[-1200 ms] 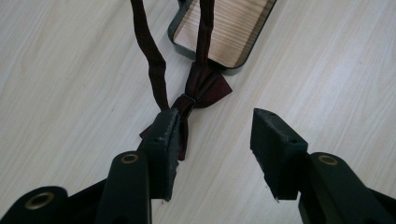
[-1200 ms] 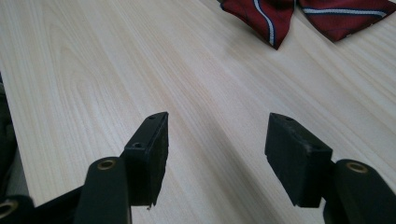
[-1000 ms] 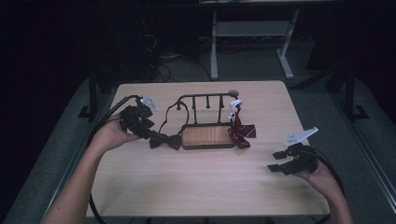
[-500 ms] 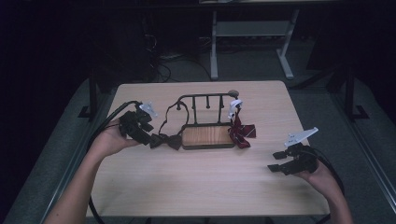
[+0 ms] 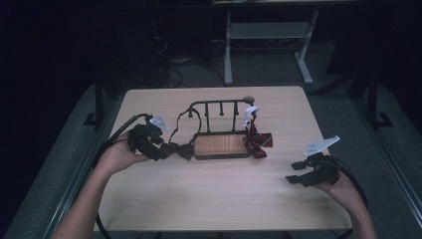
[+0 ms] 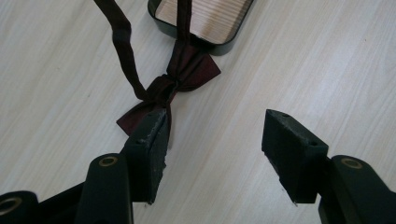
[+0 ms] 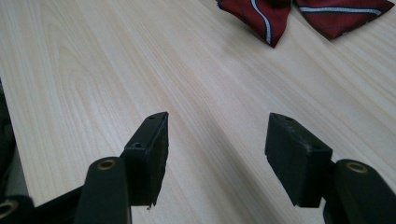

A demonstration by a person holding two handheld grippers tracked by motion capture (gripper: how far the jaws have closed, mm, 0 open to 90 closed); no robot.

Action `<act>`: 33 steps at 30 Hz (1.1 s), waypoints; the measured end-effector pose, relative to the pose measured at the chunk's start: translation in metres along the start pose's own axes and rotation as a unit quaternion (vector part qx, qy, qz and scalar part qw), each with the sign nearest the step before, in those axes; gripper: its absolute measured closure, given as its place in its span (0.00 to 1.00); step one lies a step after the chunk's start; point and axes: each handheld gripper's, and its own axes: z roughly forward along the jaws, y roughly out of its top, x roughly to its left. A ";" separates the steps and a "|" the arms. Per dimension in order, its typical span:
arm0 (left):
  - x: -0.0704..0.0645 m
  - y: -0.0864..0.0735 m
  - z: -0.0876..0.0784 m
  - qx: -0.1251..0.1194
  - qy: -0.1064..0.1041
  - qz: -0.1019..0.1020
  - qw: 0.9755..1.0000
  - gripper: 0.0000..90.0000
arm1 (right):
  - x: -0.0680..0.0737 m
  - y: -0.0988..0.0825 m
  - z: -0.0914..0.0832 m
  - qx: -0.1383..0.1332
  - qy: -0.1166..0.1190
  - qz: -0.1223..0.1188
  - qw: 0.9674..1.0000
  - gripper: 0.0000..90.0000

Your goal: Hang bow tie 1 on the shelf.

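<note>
A dark maroon bow tie (image 5: 182,150) lies on the table at the left end of a black rack with a wooden base (image 5: 221,145). Its strap (image 5: 176,124) loops up to the rack's rail. My left gripper (image 5: 166,149) is just left of it, and its jaws have just been opening. In the left gripper view, the left gripper (image 6: 217,126) is open with bare table between the pads; the bow tie (image 6: 180,77) lies ahead, its near wing under the left fingertip (image 6: 152,135). A red striped bow tie (image 5: 258,142) lies at the rack's right end. My right gripper (image 5: 297,178) is open over bare table.
The rack's base (image 6: 205,16) sits just beyond the dark bow tie in the left gripper view. The red striped bow tie (image 7: 299,14) lies far ahead of the right gripper (image 7: 217,123). Cables trail off the table's near corners. A metal stand (image 5: 268,30) is on the floor behind.
The left gripper has drawn back slightly toward the near left, away from the dark bow tie, which stays on the table. The right gripper has not moved.
</note>
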 end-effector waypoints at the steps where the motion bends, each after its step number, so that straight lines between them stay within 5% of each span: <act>1: -0.001 -0.002 0.002 0.000 -0.002 -0.004 1.000 0.45 | 0.000 0.000 0.000 0.000 0.000 0.000 1.000 0.44; 33: -0.012 -0.039 0.032 -0.017 -0.007 -0.026 1.000 0.41 | 0.001 -0.002 0.002 0.004 0.001 0.005 1.000 0.44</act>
